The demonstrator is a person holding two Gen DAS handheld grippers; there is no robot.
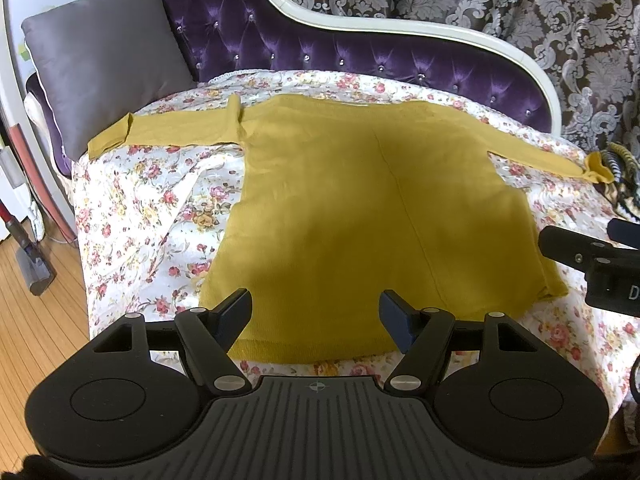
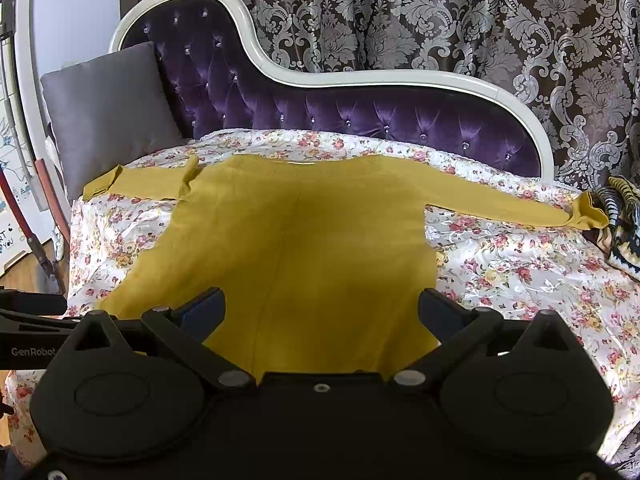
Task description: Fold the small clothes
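A mustard-yellow long-sleeved top point(image 1: 360, 216) lies spread flat on a floral bedspread point(image 1: 160, 208), hem nearest me, both sleeves stretched out sideways. It also shows in the right wrist view point(image 2: 304, 248). The left sleeve point(image 1: 168, 130) reaches toward the grey cushion; the right sleeve cuff point(image 1: 598, 168) lies at the far right. My left gripper point(image 1: 316, 312) is open and empty just above the hem. My right gripper point(image 2: 322, 308) is open and empty over the lower right part of the top; its body shows at the right edge of the left wrist view point(image 1: 600, 268).
A grey cushion point(image 1: 104, 64) leans at the left against a purple tufted backrest point(image 1: 360, 56) with a white frame. A dark patterned cloth point(image 2: 624, 228) lies at the far right. Wooden floor and a vacuum cleaner point(image 1: 32, 256) are on the left.
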